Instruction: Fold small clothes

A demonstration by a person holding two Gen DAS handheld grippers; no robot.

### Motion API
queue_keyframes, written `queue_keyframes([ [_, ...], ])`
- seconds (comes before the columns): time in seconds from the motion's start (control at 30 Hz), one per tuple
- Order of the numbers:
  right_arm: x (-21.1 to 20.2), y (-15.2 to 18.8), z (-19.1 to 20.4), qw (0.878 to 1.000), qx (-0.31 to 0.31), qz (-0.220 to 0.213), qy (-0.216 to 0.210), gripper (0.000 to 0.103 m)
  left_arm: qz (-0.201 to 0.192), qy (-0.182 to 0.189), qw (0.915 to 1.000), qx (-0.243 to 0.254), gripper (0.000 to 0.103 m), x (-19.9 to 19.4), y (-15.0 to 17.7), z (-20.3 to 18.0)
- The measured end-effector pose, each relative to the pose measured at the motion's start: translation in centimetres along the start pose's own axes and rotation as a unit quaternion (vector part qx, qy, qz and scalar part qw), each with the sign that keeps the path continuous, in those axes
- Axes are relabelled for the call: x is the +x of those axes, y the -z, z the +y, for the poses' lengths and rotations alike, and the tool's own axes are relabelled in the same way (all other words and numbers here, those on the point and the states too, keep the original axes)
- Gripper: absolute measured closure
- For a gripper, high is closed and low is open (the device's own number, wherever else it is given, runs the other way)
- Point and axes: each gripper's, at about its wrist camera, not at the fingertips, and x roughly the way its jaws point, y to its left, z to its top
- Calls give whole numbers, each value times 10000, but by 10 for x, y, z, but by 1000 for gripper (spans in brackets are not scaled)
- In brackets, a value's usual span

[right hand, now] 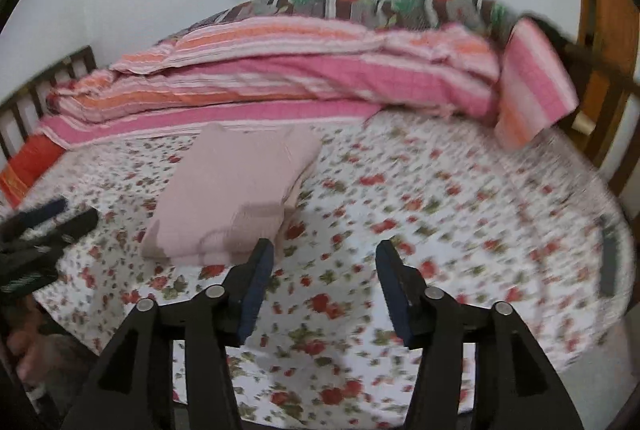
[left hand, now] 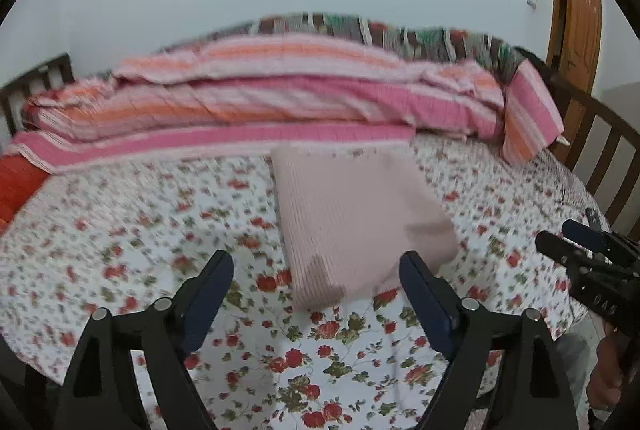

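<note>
One folded pink garment (left hand: 356, 222) lies on floral bedsheet (left hand: 140, 230).

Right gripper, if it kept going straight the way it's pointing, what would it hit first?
Probably the floral bedsheet. The open right gripper has nothing between its fingers, and the folded pink garment lies off to its left. Depth is unclear.

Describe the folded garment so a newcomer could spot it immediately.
Start at the bed with the floral sheet. In front of the pink-and-orange striped bedding lies the folded garment, a plain pale pink ribbed rectangle. It is the only unpatterned fabric there.
</note>
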Motion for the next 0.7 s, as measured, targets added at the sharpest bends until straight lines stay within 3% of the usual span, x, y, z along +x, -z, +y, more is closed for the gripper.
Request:
queue_keyframes([
  [0.03, -8, -3, 3, 10000, -52, -43, 13, 36, -78, -43, 10000, -29, 16, -11, -3, -1],
  [0.1, -24, -7, 5, 9998, -88, -168, -61, 12, -218, -128, 9996, -147, 15, -29, -7, -3],
  [0.2, -45, -7, 8, 9988, -72, -466, -113, 2, -234, -162, 9994, -202, 12, -43, -7, -2],
  [0.4, -61, -4, 10, 9986, -54, -503, -121, 1, -306, -518, 9979, -226, 12, -56, 1, -4],
  [0.7, -66, -1, 7, 9986, 21, -531, -59, 1, -322, -509, 9979, -237, 12, -58, 3, -9],
])
